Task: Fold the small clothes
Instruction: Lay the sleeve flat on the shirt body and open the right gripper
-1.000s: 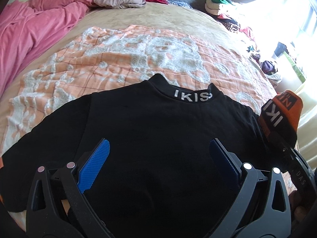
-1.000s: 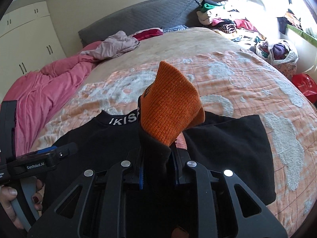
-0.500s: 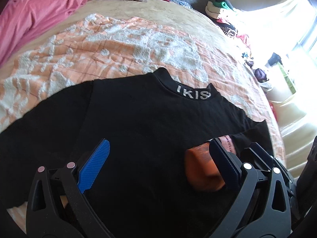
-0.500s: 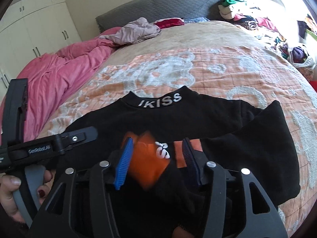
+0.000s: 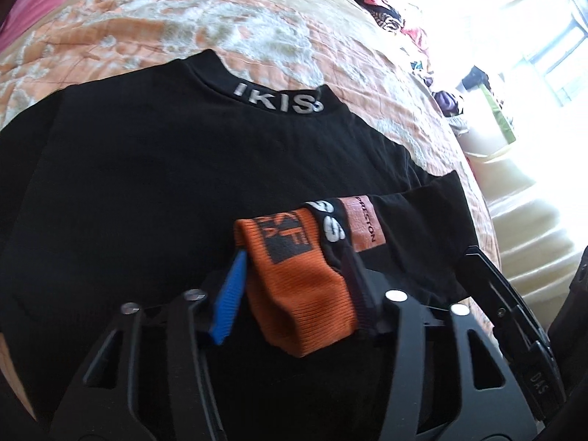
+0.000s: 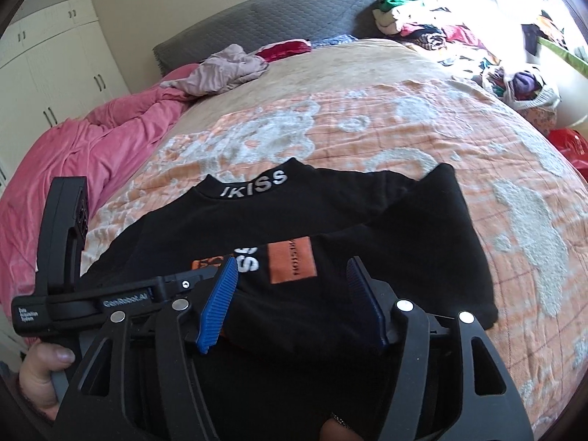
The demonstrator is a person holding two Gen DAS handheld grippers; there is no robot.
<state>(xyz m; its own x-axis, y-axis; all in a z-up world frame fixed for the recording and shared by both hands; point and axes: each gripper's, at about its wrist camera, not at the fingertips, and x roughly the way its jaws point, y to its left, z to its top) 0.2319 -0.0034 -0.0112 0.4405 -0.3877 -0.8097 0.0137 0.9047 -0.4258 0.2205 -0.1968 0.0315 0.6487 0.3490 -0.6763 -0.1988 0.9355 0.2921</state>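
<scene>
Bedroom, quilted bedspread: black top laid flat, sleeve cuff folded inward.

Black top (image 5: 176, 191) spread on the orange quilt (image 6: 367, 128), collar toward upper frame, long axis running away from both cameras. Orange cuff (image 5: 294, 286) lies lower centre in the left wrist view, between the fingers of the left gripper (image 5: 294, 286), whose jaws have just been closing and now pinch it. Right gripper (image 6: 290, 301) sits just beside, jaws spread after opening, black cloth between the pads but unpressed. Left is the nearer hand. Pink duvet (image 6: 73, 154) at left; clothes pile (image 6: 422, 18) upper right.
</scene>
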